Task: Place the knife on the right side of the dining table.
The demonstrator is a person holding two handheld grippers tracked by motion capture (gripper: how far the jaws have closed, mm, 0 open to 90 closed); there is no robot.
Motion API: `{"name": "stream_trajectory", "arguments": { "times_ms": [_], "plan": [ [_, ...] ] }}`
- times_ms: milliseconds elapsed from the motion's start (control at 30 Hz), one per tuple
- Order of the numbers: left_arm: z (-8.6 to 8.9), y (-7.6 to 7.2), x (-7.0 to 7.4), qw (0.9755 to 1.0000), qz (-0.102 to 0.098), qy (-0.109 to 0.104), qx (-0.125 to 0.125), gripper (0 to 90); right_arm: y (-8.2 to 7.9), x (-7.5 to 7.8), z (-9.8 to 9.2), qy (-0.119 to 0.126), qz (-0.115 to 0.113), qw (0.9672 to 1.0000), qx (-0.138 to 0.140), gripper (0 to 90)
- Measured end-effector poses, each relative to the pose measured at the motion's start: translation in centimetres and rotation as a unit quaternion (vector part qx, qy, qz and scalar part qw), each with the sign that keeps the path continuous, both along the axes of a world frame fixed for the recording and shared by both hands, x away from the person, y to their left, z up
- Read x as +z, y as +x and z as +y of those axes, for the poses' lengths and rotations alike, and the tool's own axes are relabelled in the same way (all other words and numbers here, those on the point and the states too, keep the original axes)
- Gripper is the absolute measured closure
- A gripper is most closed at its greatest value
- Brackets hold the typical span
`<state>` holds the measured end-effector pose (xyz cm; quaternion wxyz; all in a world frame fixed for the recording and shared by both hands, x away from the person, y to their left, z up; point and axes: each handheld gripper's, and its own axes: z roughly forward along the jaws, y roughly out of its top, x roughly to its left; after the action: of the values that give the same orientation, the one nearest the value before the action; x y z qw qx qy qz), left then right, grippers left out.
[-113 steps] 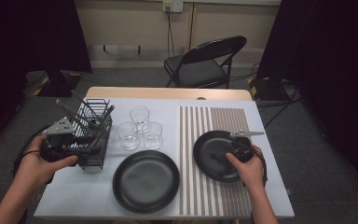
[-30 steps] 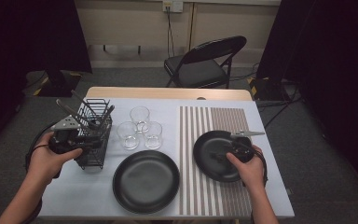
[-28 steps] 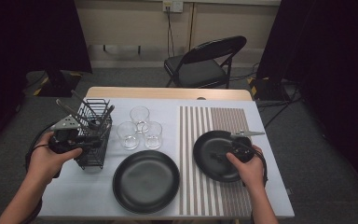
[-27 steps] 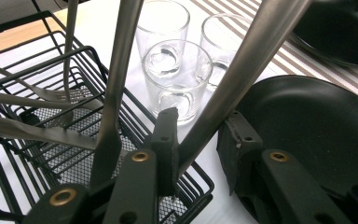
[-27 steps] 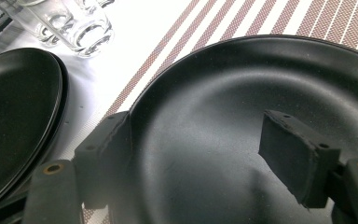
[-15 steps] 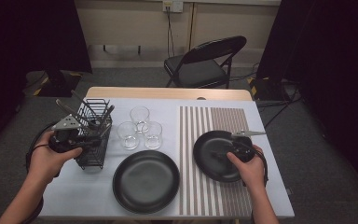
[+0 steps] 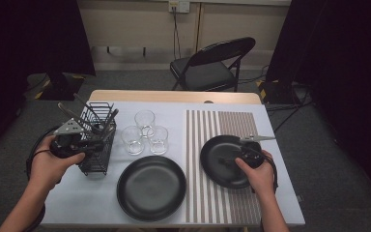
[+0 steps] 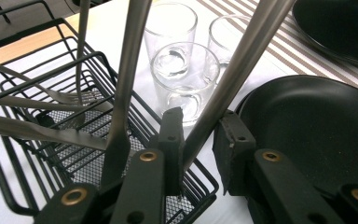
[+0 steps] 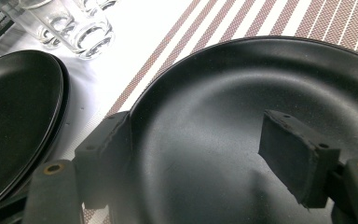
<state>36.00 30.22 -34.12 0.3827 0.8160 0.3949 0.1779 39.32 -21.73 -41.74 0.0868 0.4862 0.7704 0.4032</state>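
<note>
In the left gripper view, a slanted grey metal utensil handle (image 8: 233,79) is seen between the two black jaws of the left gripper (image 8: 199,140), which have just been closing; the left jaw looks to be touching the handle, while a narrow gap is left at the right jaw, so a firm grip cannot be confirmed. The handle rises from a black wire cutlery basket (image 8: 51,116) at the left of that frame, where other grey utensils are kept. In the high view, the left gripper (image 7: 84,140) is held at the basket (image 7: 96,137) in the left middle of the frame. Three clear drinking glasses (image 7: 145,133) are grouped just right of the basket, and a round black plate (image 7: 151,187) lies at the lower centre.

The right gripper (image 9: 205,154) is held with its jaws wide apart over a second round black plate (image 9: 242,88), with nothing gripped; this plate (image 7: 222,159) lies on a brown-striped placemat (image 7: 222,123) at the right of the high view
</note>
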Motion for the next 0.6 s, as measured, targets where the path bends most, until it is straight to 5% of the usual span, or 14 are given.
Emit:
{"name": "stream_trajectory", "arguments": {
  "times_ms": [600],
  "plan": [
    [0.54, -0.33, 0.87, 0.9987, -0.024, 0.03, 0.032, 79.3, 0.0, 0.0, 0.03, 0.001, 0.0, 1.0, -0.001, 24.7]
  ]
}}
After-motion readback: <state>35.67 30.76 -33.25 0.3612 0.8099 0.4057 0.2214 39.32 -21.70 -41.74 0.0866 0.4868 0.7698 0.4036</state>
